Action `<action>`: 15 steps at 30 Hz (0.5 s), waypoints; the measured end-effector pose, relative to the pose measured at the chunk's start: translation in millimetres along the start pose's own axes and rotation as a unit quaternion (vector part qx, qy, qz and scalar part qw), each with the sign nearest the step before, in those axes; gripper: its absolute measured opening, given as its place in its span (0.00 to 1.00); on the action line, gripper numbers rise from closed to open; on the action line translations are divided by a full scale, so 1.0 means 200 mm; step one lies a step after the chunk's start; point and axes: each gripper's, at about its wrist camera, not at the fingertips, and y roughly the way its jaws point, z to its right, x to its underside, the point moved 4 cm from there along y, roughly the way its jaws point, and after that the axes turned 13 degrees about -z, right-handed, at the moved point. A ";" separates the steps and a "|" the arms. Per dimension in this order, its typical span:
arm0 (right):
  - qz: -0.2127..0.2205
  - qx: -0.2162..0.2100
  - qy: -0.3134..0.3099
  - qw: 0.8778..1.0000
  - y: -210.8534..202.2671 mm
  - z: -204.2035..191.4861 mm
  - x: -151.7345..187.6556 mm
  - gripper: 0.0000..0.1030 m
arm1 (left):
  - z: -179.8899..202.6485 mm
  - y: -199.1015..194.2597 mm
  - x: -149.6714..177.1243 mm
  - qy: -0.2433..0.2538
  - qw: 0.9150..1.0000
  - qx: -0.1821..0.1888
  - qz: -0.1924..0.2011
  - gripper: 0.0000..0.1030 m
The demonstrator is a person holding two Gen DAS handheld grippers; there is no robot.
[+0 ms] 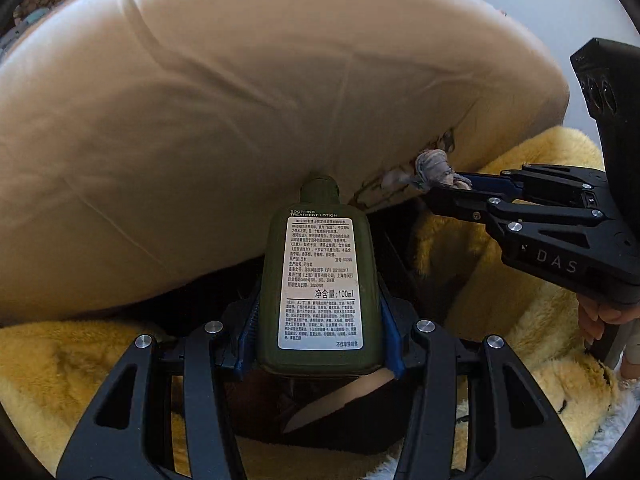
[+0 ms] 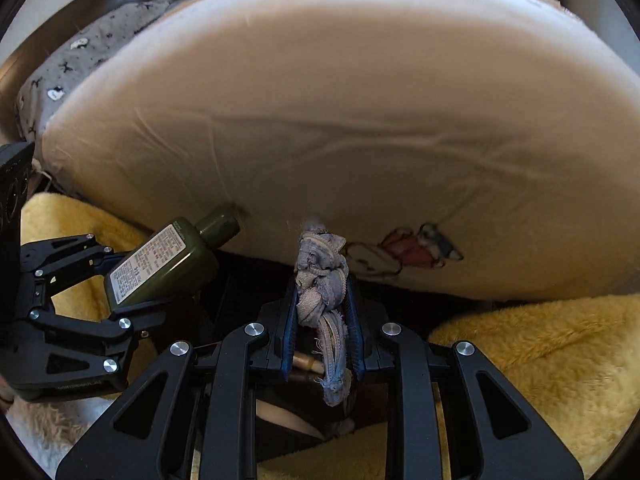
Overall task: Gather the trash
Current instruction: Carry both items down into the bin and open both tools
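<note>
My left gripper is shut on a dark green lotion bottle with a white label, cap pointing forward at the mattress. The bottle also shows in the right wrist view, held by the left gripper. My right gripper is shut on a knotted grey rag whose frayed tail hangs down between the fingers. In the left wrist view the right gripper comes in from the right with the rag at its tip. Both grippers hover side by side over a dark gap.
A cream mattress side fills the view ahead, with a cartoon print near its lower edge. Yellow fluffy blankets lie on both sides. A dark bin opening sits below the grippers. Grey patterned bedding lies at top left.
</note>
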 end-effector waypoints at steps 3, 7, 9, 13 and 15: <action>-0.024 -0.003 0.002 1.000 0.07 0.00 0.00 0.23 | -0.01 0.08 0.00 -0.007 1.000 0.006 -0.029 0.46; -0.045 -0.006 -0.008 0.999 0.12 -0.02 -0.01 0.23 | -0.04 0.13 0.01 -0.019 0.999 0.011 -0.050 0.46; -0.052 -0.007 -0.012 0.999 0.14 -0.04 -0.01 0.25 | -0.05 0.15 0.01 -0.021 0.998 0.013 -0.059 0.46; -0.059 -0.006 -0.011 0.998 0.16 -0.05 -0.02 0.27 | -0.06 0.18 0.01 -0.027 0.997 0.011 -0.071 0.46; -0.058 -0.006 -0.009 0.998 0.15 -0.05 -0.02 0.34 | -0.07 0.18 0.01 -0.033 0.997 0.010 -0.075 0.46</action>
